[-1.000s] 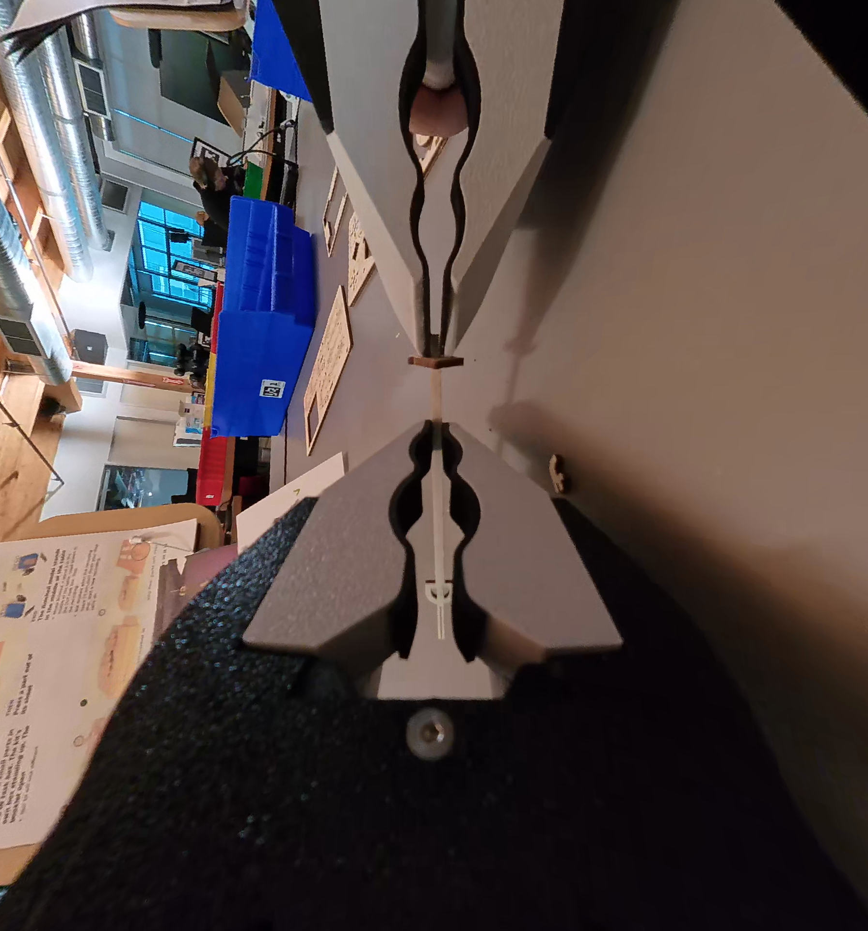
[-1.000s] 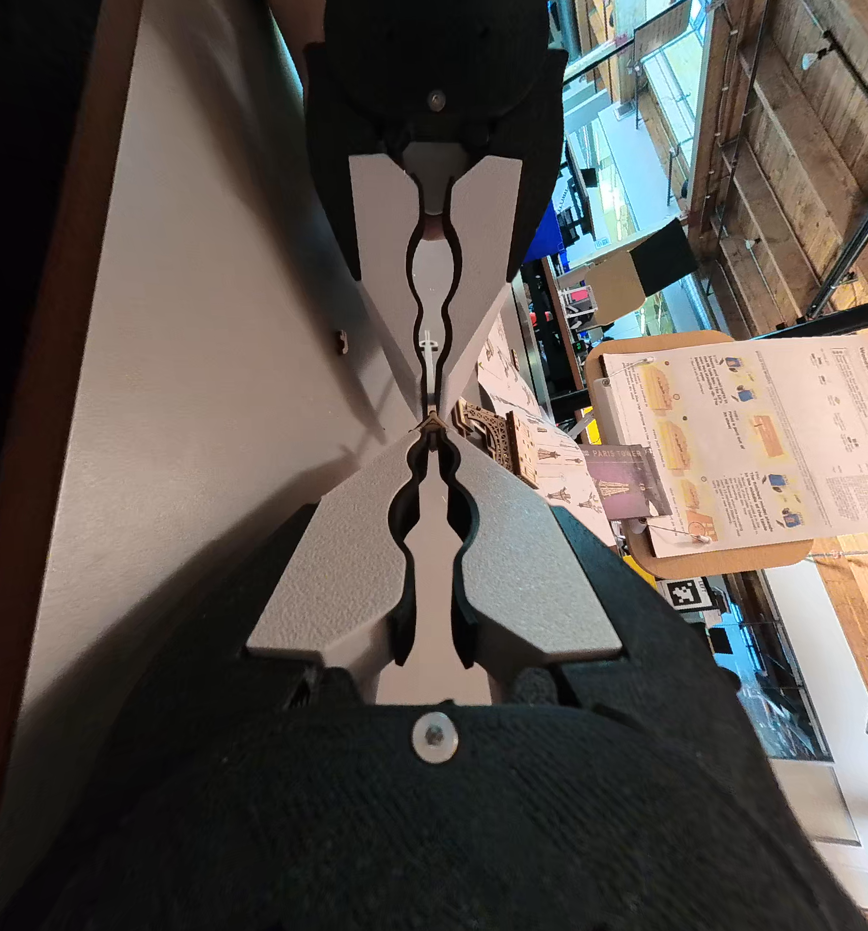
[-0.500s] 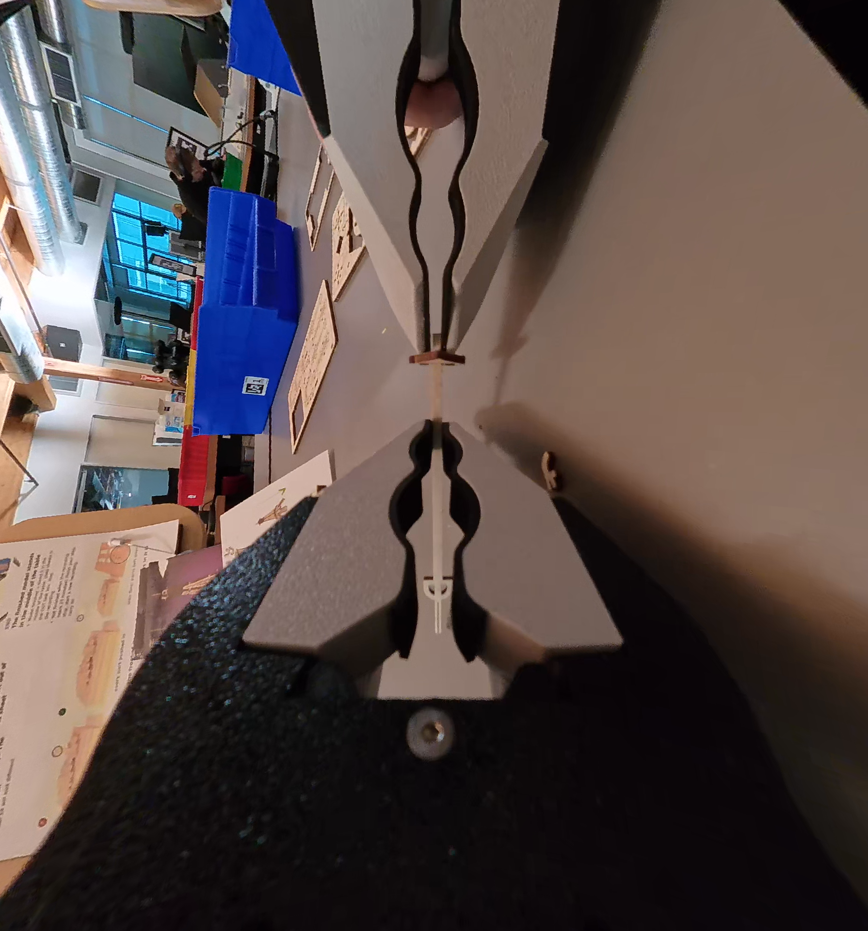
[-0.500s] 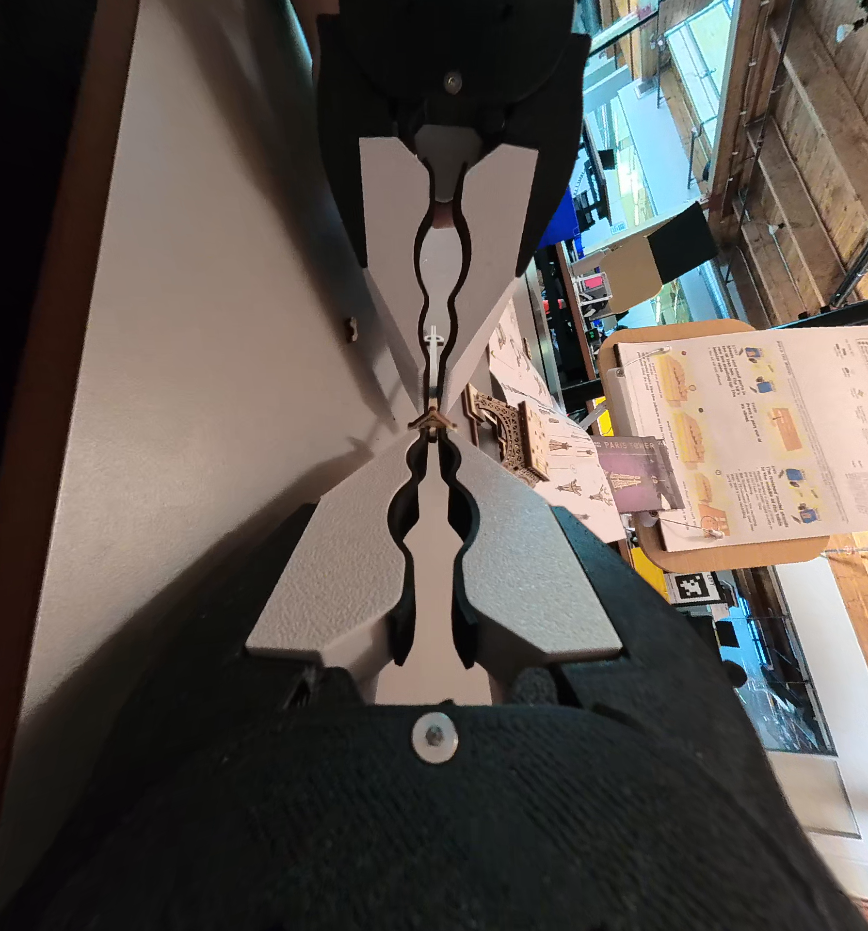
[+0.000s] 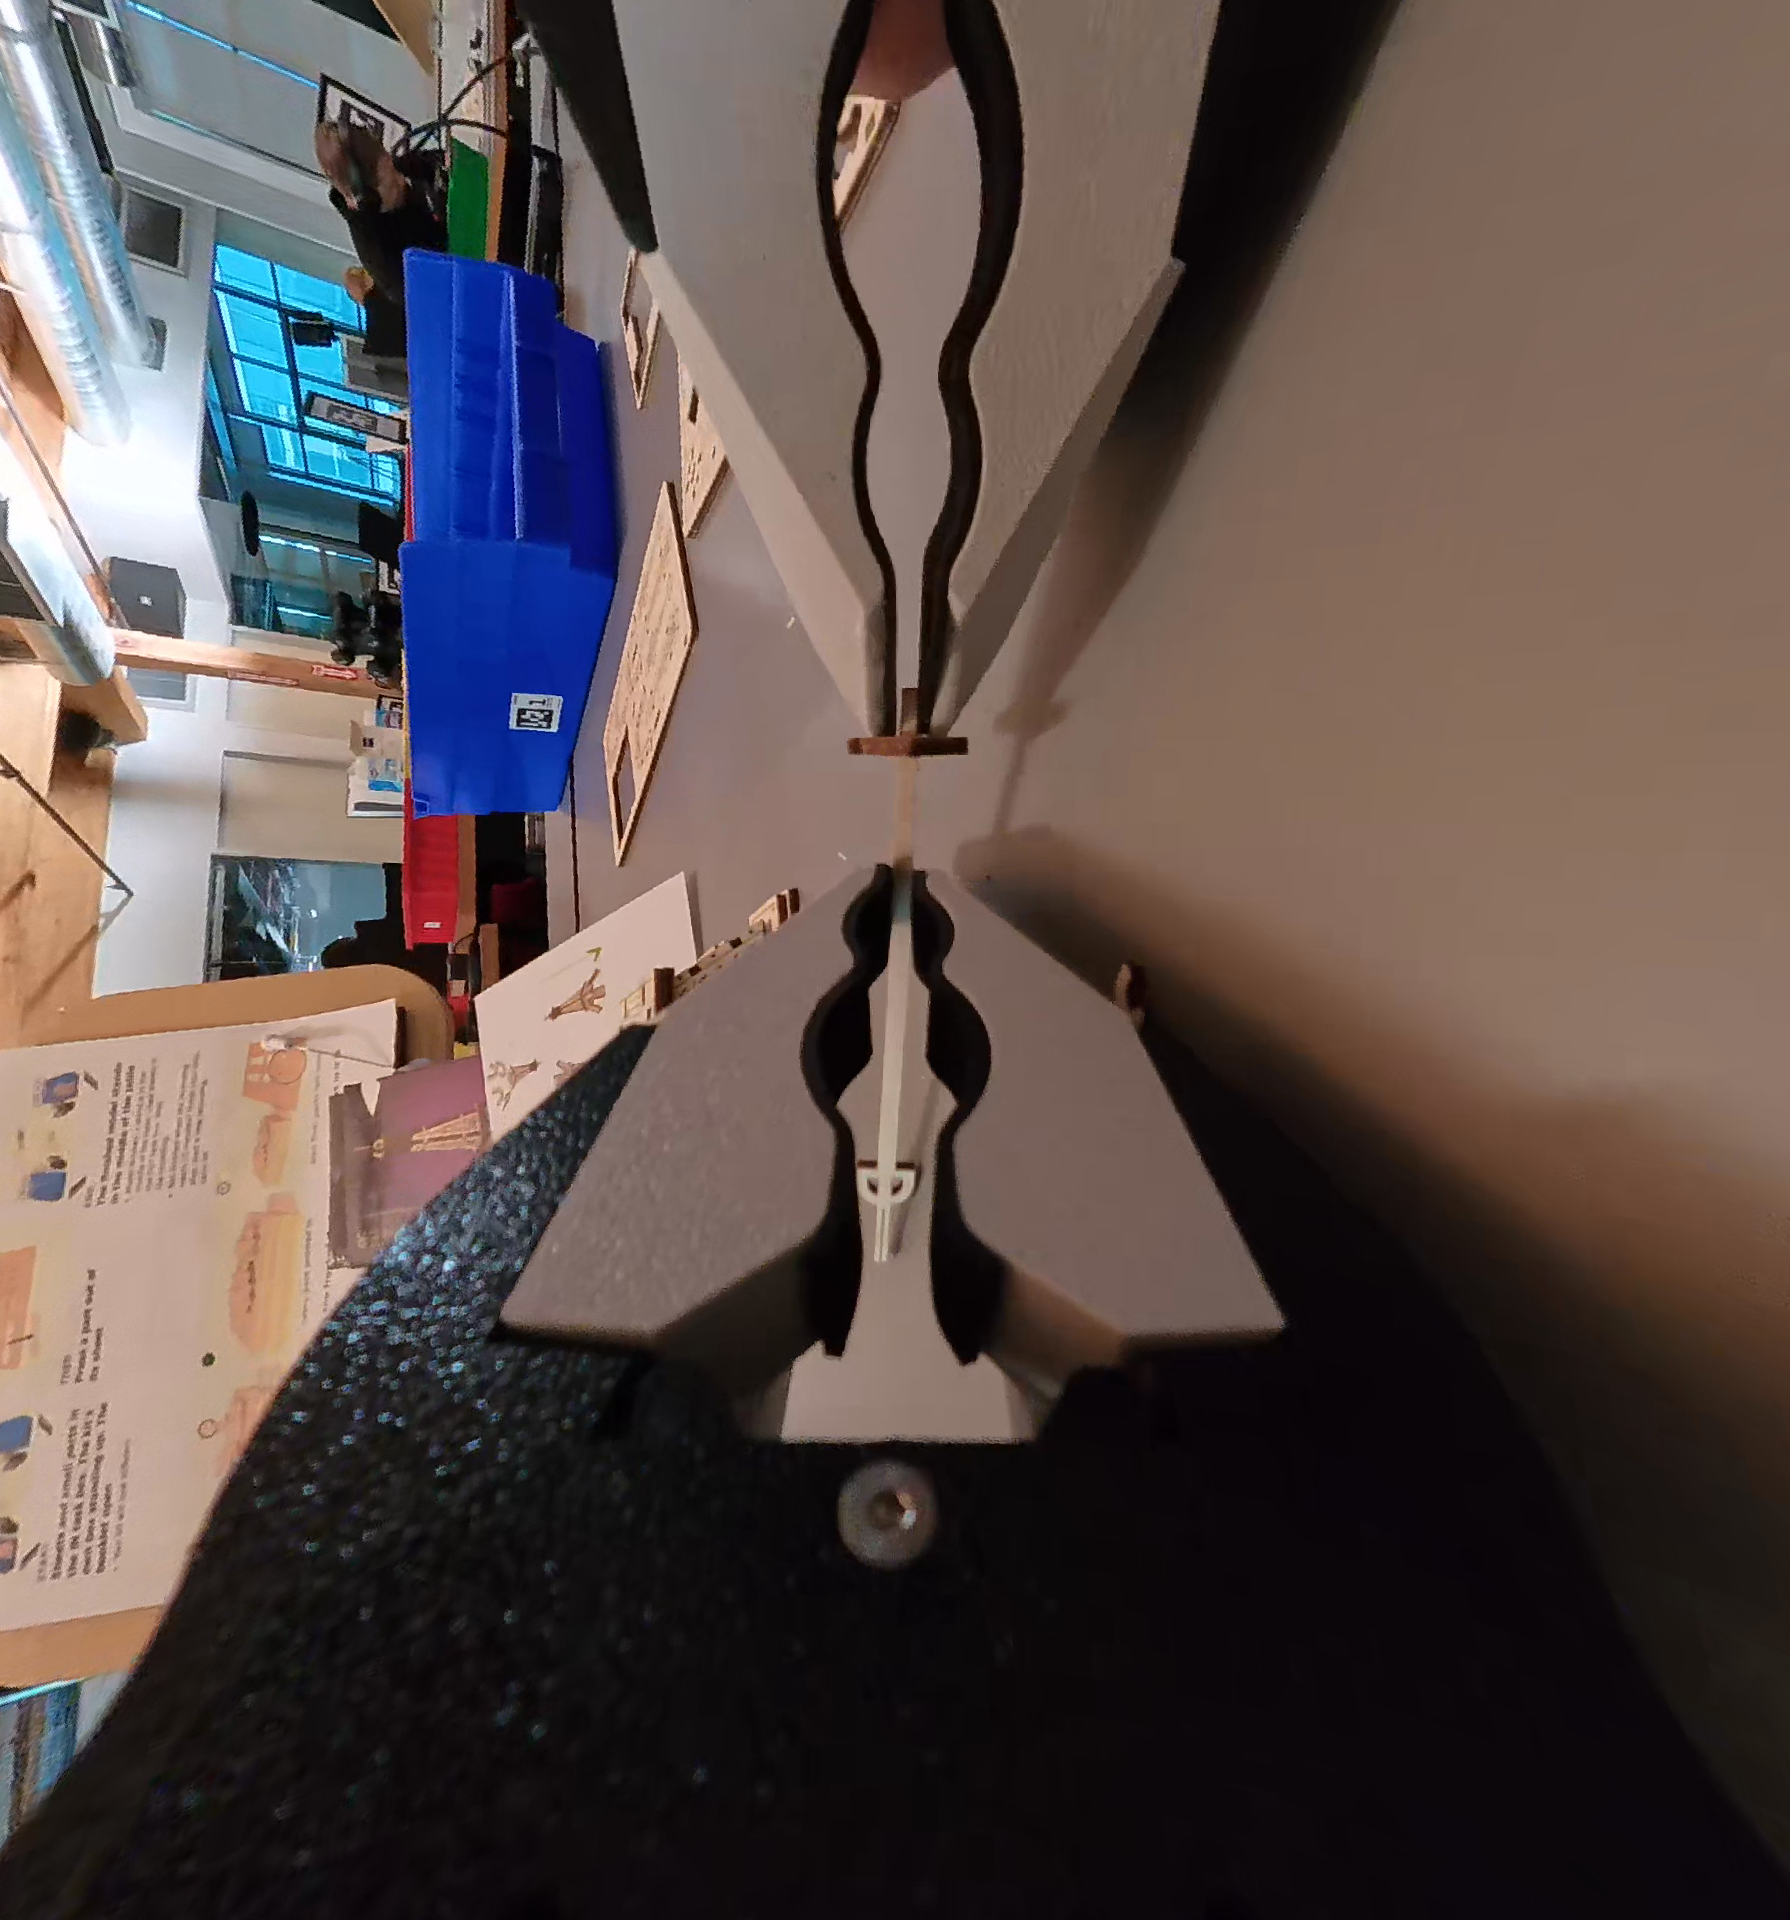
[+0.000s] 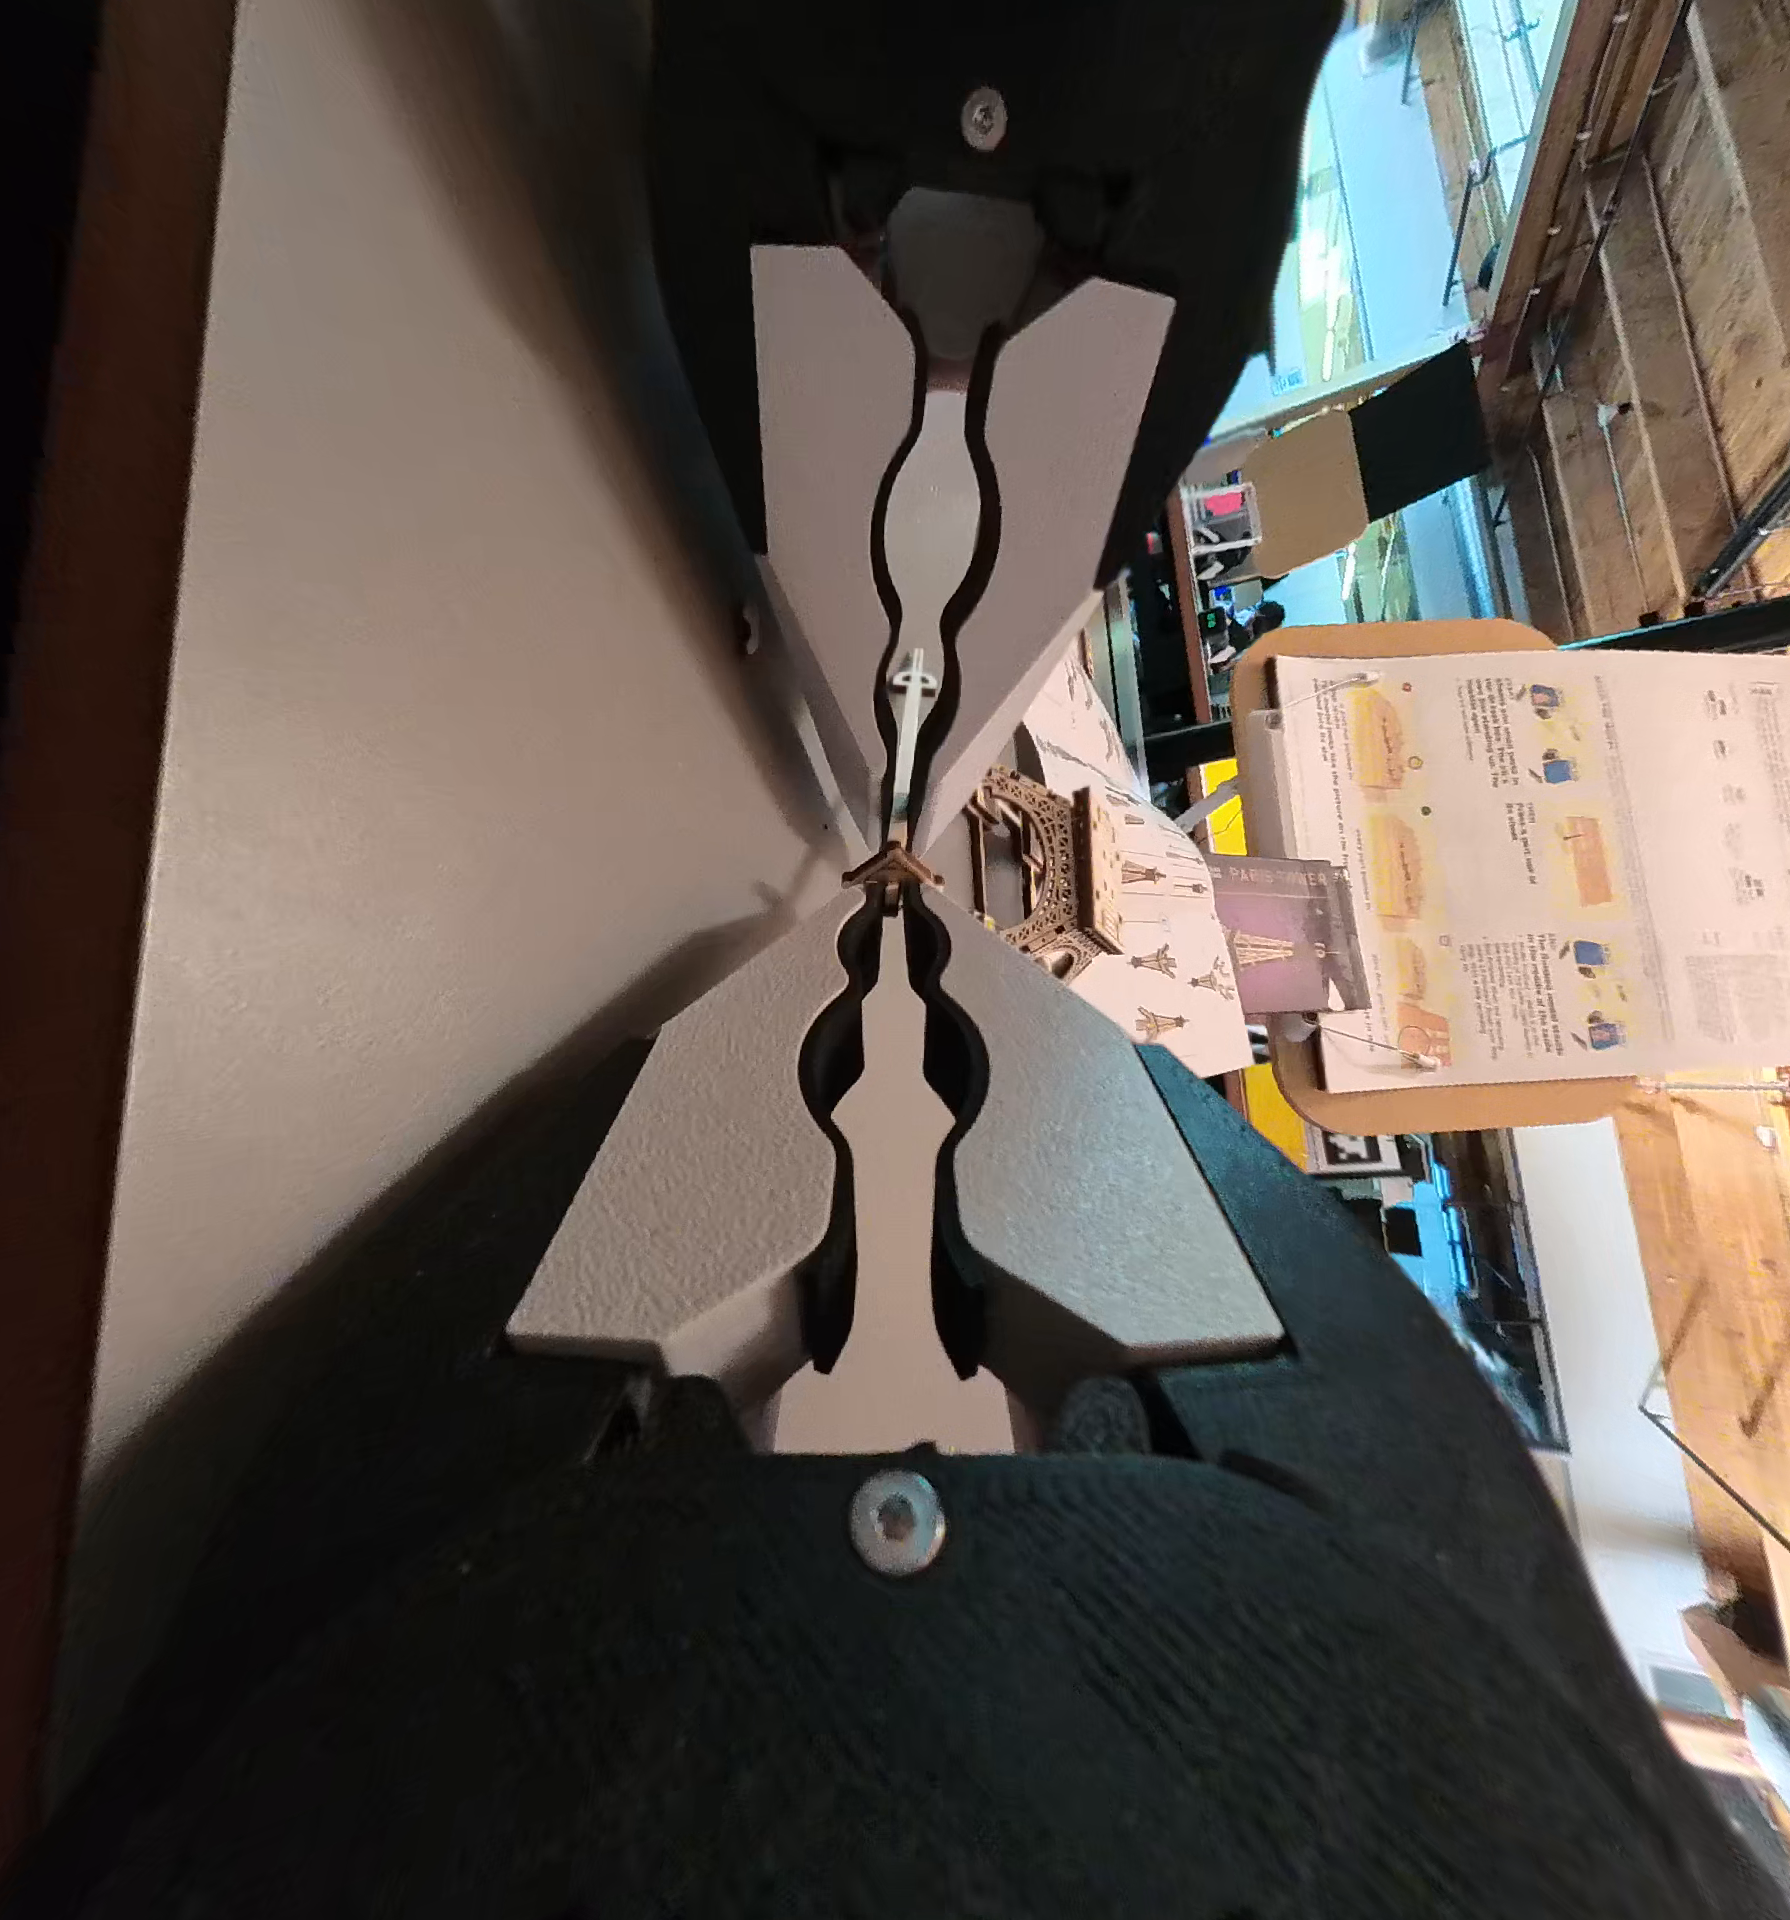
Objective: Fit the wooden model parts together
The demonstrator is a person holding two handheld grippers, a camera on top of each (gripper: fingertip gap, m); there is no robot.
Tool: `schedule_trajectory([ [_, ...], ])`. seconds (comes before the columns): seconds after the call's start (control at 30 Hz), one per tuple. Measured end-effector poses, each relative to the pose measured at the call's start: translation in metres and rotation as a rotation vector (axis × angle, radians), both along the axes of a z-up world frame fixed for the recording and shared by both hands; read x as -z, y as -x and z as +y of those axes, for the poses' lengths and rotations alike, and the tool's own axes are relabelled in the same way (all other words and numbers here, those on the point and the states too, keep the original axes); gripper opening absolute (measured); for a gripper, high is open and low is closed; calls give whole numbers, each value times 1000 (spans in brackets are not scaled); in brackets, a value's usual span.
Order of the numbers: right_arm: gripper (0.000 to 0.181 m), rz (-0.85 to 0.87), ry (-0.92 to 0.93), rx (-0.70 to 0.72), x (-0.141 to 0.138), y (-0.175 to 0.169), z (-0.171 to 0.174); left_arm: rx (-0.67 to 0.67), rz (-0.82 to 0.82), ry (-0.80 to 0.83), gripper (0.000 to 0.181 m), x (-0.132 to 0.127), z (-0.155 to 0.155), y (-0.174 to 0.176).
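Note:
My left gripper (image 5: 901, 881) is shut on a thin pale wooden spire piece (image 5: 893, 1091) that sticks out past its tips. My right gripper (image 6: 891, 906) is shut on a small flat brown wooden piece (image 6: 891, 890). The two grippers meet tip to tip above the grey table (image 5: 1442, 727). In the left wrist view the brown piece (image 5: 907, 745) sits crosswise on the end of the spire. The right wrist view shows the spire (image 6: 906, 758) between the left gripper's fingers. Whether the pieces are seated in each other I cannot tell.
A wooden tower base (image 6: 1052, 883) stands on picture sheets just right of the grippers. An instruction sheet on a board (image 6: 1556, 862) stands behind it. Blue bins (image 5: 501, 540) and flat wooden part sheets (image 5: 652, 665) lie farther off. A small loose piece (image 5: 1130, 992) lies on the table.
Both grippers stay shut and tip to tip on their pieces. The views have swung slightly, and the tower base shows more fully in the right wrist view.

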State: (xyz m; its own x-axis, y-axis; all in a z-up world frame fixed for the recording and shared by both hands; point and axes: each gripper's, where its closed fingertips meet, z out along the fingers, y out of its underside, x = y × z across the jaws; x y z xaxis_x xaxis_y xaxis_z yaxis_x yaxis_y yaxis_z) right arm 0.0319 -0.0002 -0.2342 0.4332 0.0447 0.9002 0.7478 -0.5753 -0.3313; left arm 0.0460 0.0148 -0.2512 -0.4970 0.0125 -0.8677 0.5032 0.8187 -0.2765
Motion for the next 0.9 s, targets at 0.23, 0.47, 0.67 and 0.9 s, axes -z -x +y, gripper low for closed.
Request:
schedule_trajectory([
  [0.23, 2, -42, 2, 12, -2, -4, -1, -5, 3, 5, 0, -1, 2, -3],
  [0.47, 1, -65, -4, 7, -5, -5, -1, -4, 13, 17, 0, -1, 2, -4],
  [0.67, 1, -43, -2, -9, -3, -3, -2, 10, -9, -5, 0, 0, 2, -3],
  [0.9, 1, -9, 2, -23, 0, -2, -2, 19, -4, -13, 0, 2, 1, -2],
])
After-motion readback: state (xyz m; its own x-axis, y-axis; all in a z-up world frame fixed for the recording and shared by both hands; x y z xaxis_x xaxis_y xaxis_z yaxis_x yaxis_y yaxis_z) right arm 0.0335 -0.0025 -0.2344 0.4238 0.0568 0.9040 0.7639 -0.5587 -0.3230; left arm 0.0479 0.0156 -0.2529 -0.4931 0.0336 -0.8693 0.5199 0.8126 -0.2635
